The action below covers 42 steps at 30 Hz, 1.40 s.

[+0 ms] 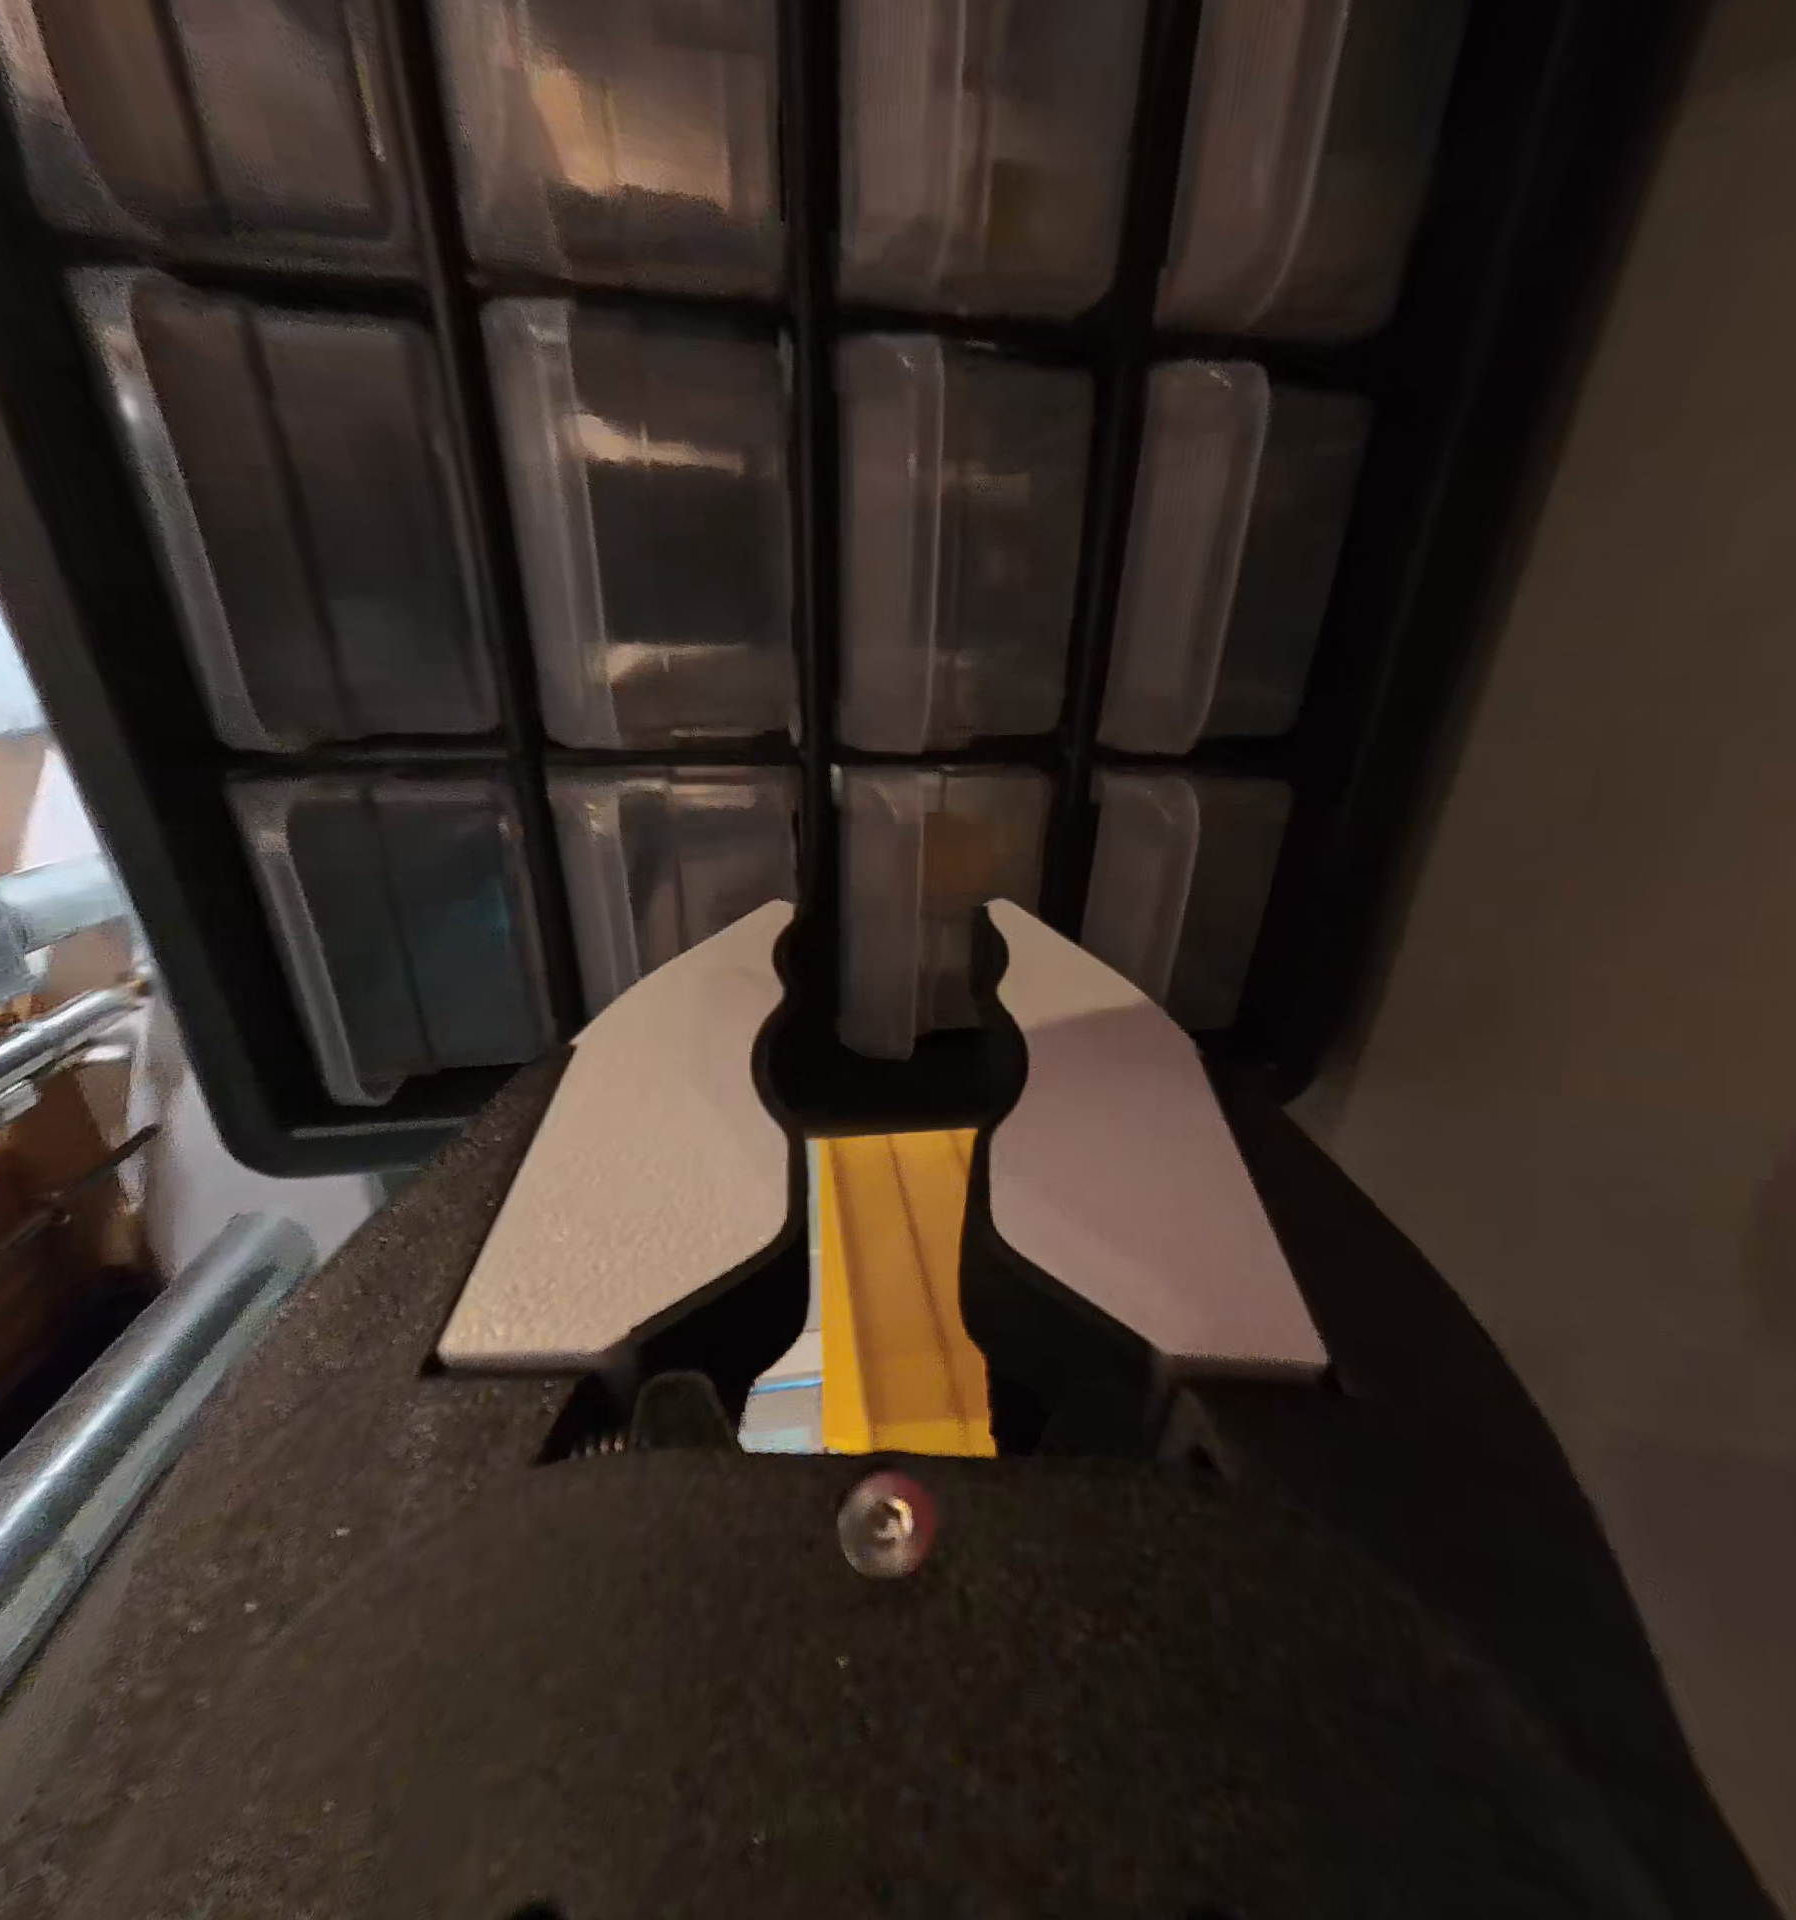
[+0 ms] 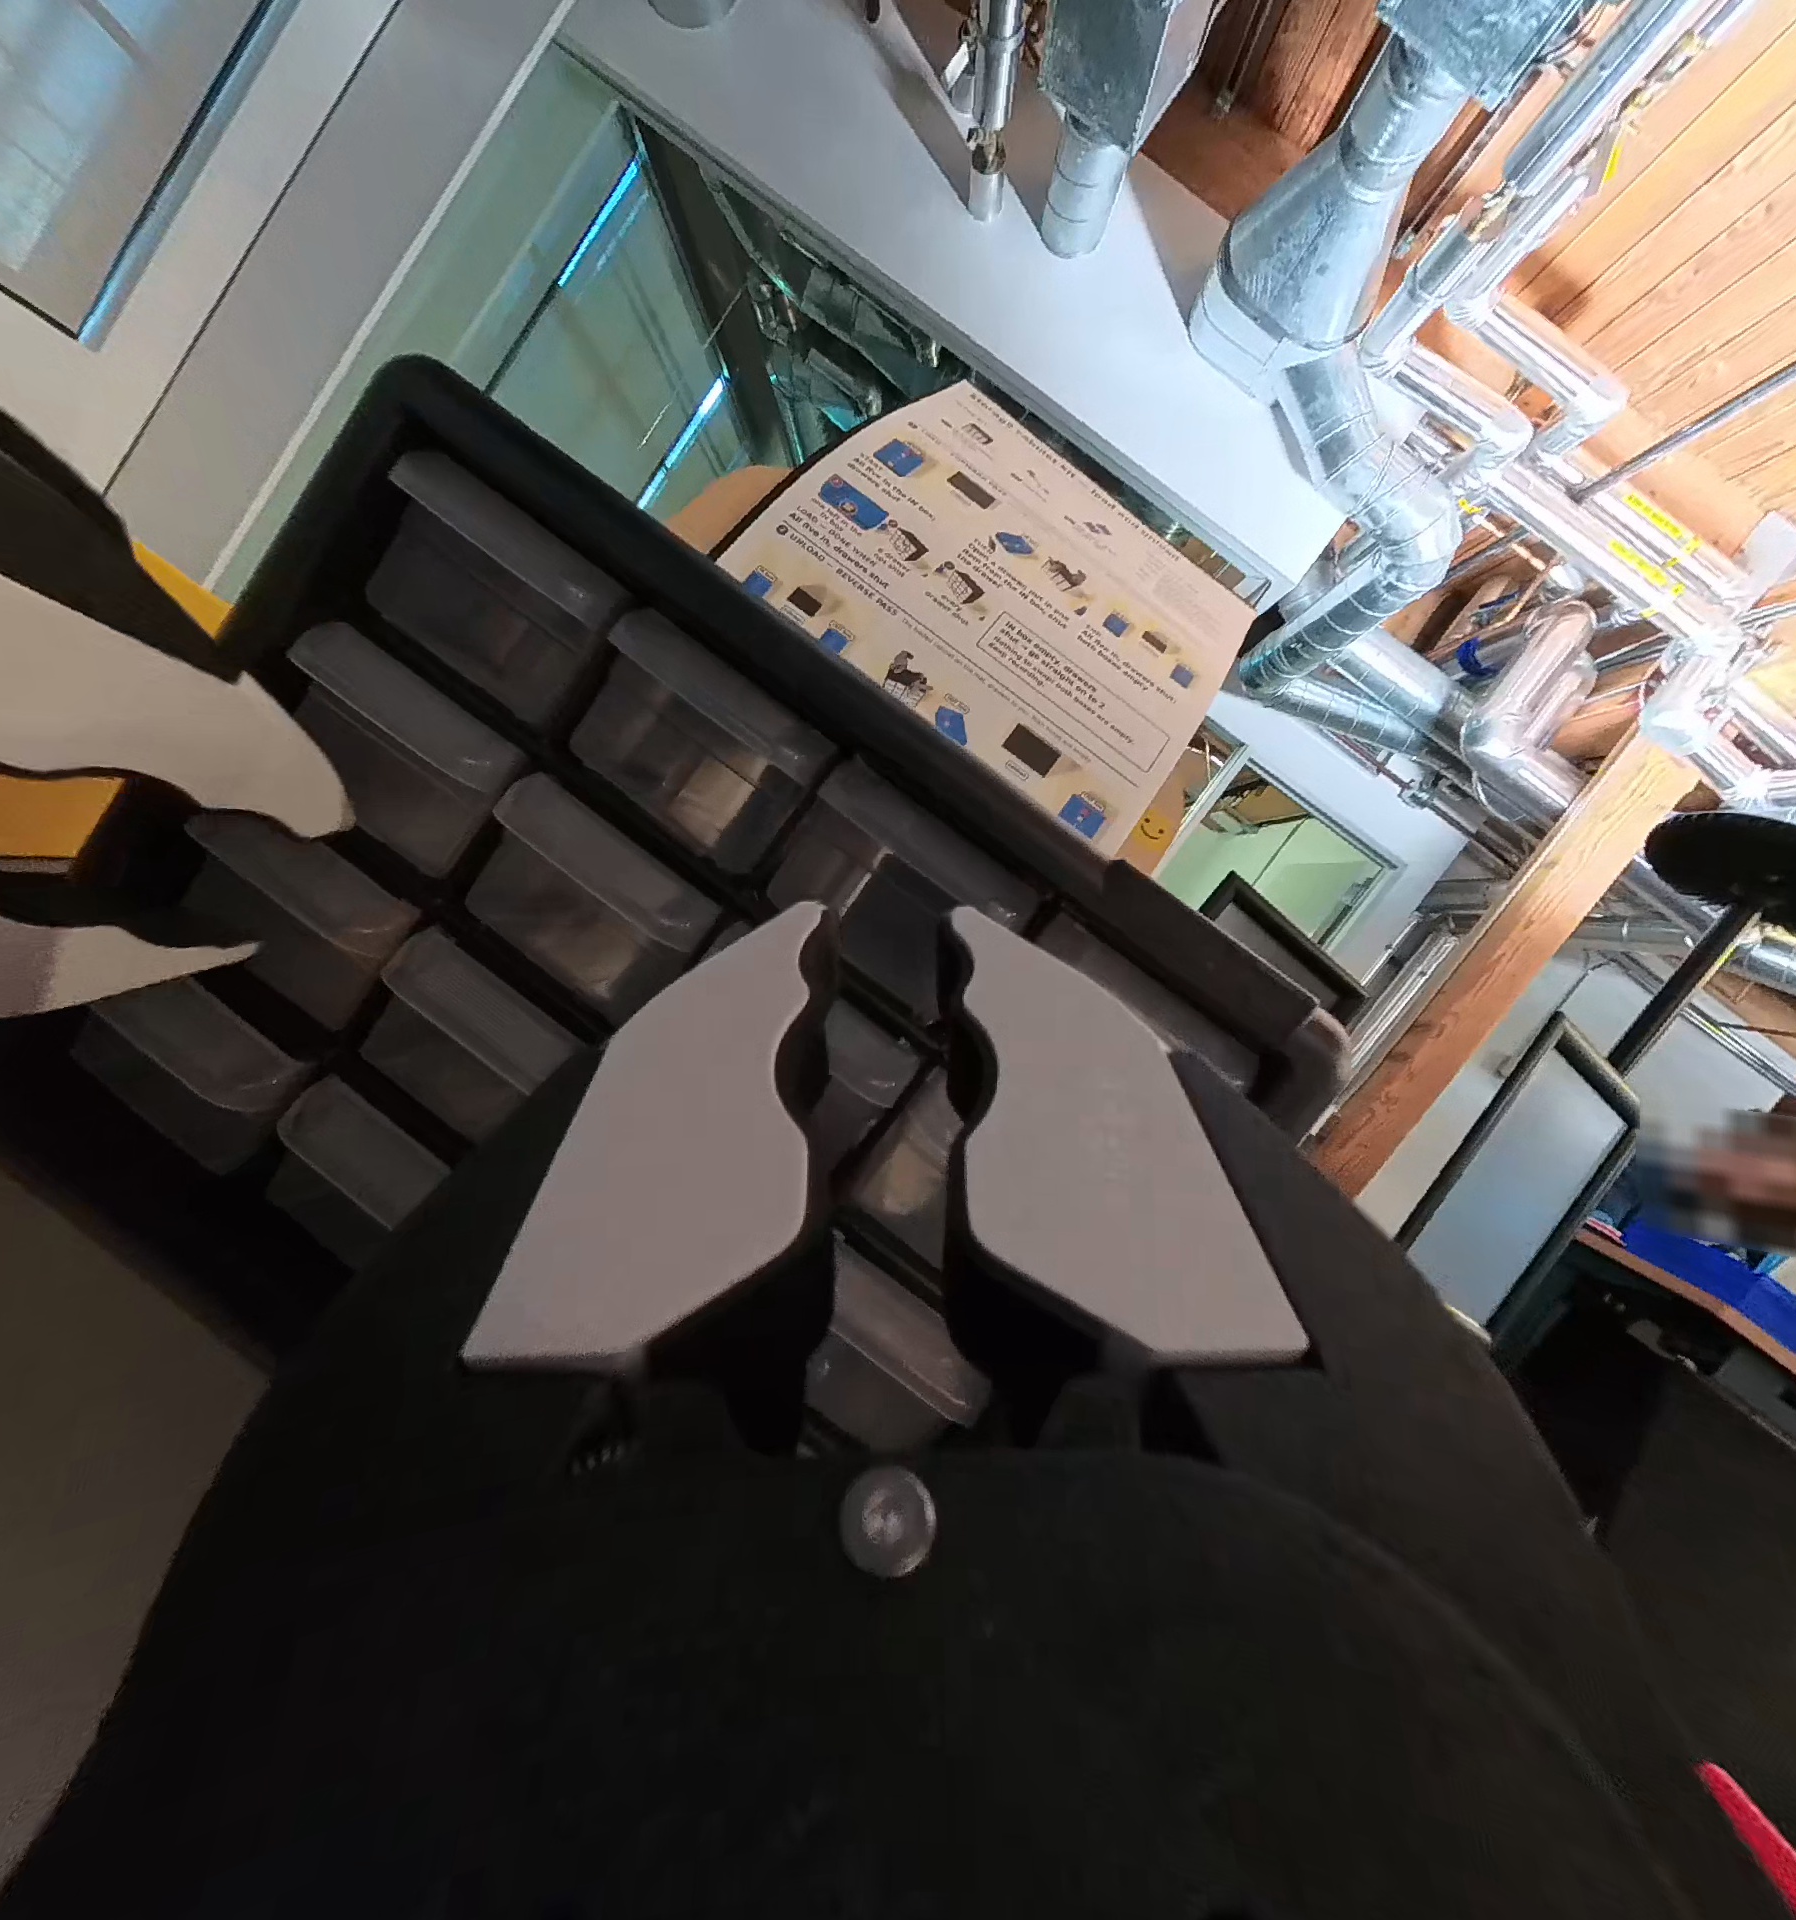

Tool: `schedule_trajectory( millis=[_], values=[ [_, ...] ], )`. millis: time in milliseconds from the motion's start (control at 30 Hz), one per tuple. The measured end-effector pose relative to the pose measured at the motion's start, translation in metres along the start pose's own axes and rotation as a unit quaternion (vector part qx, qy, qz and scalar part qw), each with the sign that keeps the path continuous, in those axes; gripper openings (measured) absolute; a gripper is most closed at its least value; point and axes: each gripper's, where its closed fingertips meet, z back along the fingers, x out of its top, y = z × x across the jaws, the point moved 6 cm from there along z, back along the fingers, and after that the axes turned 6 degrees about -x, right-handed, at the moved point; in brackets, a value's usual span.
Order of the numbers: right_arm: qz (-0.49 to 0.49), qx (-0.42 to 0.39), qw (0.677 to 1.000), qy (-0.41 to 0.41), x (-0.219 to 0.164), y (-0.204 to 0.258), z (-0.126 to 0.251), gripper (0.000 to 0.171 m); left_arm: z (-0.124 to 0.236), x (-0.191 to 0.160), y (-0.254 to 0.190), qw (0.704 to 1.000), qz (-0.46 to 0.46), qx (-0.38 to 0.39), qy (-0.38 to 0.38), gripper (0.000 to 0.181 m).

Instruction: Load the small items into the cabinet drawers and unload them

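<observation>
A black cabinet (image 1: 104,675) of small translucent grey drawers fills the left wrist view and shows tilted in the right wrist view (image 2: 561,509). My left gripper (image 1: 886,920) is turned on its side. Its jaws are closed around the handle of a drawer (image 1: 878,831) in the outermost row. The right wrist view shows this gripper (image 2: 296,883) at the left with that drawer (image 2: 354,935) between its fingers. My right gripper (image 2: 886,920) hovers in front of the cabinet's nearer drawers. Its jaws stand a little apart and hold nothing. All drawers look pushed in, and their contents are blurred.
A printed instruction sheet (image 2: 987,582) stands behind the cabinet. A yellow surface (image 1: 904,1278) shows through the gap under the left gripper's fingers. A plain grey surface (image 1: 1652,935) lies beside the cabinet. Blue bins (image 2: 1725,1288) and a person's blurred patch are at the far right. The grippers' ends are close to 15 centimetres from one another. From the right gripper's tips to the black cabinet (image 1: 104,675) is close to 8 centimetres. It is also in sight in the right wrist view (image 2: 672,597).
</observation>
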Motion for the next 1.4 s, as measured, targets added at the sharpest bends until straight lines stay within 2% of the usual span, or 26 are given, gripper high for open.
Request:
schedule_trajectory(
  millis=[100,167,467,800,900,1033,1100,1133,1200,1267,1400],
  values=[
    [-0.005,0.005,1.0,0.004,-0.002,0.0,-0.001,0.018,-0.003,0.006,0.001,1.0,-0.004,0.018,0.015,0.027],
    [-0.006,0.006,1.0,0.005,-0.002,0.0,-0.002,0.018,-0.004,0.007,0.001,0.999,0.0,0.033,0.017,0.018],
    [-0.01,0.015,1.0,0.011,-0.004,0.001,-0.002,0.018,-0.002,0.006,-0.006,0.998,0.022,0.051,0.016,0.011],
    [0.007,0.072,0.997,0.012,-0.001,0.019,-0.001,0.014,0.049,0.011,-0.016,0.998,0.039,0.051,-0.016,0.011],
    [-0.008,0.134,0.991,0.021,0.004,0.025,0.0,0.013,0.062,0.015,-0.017,0.997,0.059,0.042,-0.025,0.012],
    [-0.075,0.302,0.949,0.052,0.016,0.046,0.004,0.013,0.07,0.015,-0.019,0.995,0.087,0.026,-0.039,0.012],
    [-0.146,0.37,0.915,0.064,0.032,0.051,0.004,0.019,0.072,0.014,-0.02,0.993,0.108,0.017,-0.042,0.013],
    [-0.183,0.416,0.889,0.064,0.044,0.053,0.004,0.019,0.073,0.013,-0.02,0.993,0.108,0.017,-0.041,0.013],
    [-0.208,0.466,0.856,0.083,0.059,0.056,-0.006,0.02,0.076,0.013,-0.02,0.993,0.108,0.019,-0.042,0.013],
    [-0.16,0.497,0.844,0.126,0.063,0.065,-0.023,0.019,0.078,0.013,-0.02,0.993,0.11,0.017,-0.045,0.013],
    [0.038,0.563,0.809,0.163,0.068,0.093,-0.038,0.019,0.084,0.013,-0.023,0.992,0.112,0.012,-0.05,0.013]
  ],
)
